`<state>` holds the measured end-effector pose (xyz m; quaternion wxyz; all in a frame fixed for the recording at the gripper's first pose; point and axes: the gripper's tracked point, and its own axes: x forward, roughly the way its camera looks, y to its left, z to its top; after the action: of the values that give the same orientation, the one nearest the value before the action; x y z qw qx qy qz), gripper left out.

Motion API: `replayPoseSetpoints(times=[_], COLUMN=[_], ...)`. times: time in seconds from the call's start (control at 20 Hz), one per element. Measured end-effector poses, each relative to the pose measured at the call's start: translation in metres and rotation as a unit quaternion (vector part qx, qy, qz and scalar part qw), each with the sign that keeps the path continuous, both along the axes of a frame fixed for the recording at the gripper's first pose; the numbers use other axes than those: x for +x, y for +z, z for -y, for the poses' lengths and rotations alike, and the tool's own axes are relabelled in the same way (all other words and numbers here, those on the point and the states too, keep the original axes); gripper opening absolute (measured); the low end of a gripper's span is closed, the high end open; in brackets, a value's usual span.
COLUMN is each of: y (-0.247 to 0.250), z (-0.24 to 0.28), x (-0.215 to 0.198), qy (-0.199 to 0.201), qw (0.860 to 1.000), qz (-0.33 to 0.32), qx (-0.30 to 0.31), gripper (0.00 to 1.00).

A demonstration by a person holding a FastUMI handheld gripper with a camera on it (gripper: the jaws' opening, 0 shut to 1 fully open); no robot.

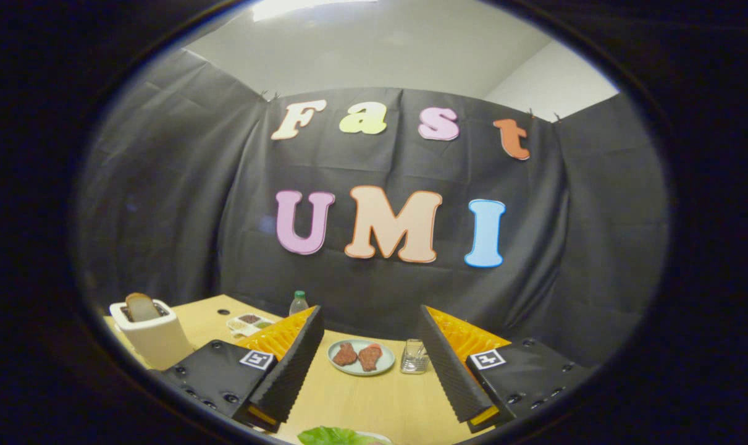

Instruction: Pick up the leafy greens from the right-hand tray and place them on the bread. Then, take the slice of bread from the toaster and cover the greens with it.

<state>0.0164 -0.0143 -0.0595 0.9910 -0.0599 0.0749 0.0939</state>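
Observation:
My gripper is open above the wooden table, its two black ridged fingers spread wide with nothing between them. Leafy greens peek out right below the fingers, on what looks like a pale plate rim; most of the greens are hidden. A white toaster stands to the left beyond the left finger, with a slice of bread sticking up out of its slot.
Beyond the fingers lies a pale plate with two reddish meat pieces. A clear glass stands just right of it. Farther back left are a small tray of toppings and a green-capped bottle. Black cloth walls the booth.

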Motion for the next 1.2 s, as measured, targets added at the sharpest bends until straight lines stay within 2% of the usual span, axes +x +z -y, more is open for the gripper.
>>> replayPoseSetpoints(times=[0.25, 0.45, 0.6, 1.0, 1.2], y=[-0.043, -0.104, -0.143, -0.242, -0.273], z=[-0.006, -0.016, -0.014, 0.002, 0.007], x=[-0.003, -0.014, -0.028, -0.065, -0.079], qy=[0.063, 0.138, 0.174, 0.233, 0.241], qw=[0.995, 0.974, 0.958, 0.913, 0.899], qz=[-0.05, -0.129, -0.171, -0.282, -0.317], qx=[-0.067, -0.121, -0.149, -0.183, -0.18], gripper=[0.99, 0.99, 0.99, 0.99, 0.99])
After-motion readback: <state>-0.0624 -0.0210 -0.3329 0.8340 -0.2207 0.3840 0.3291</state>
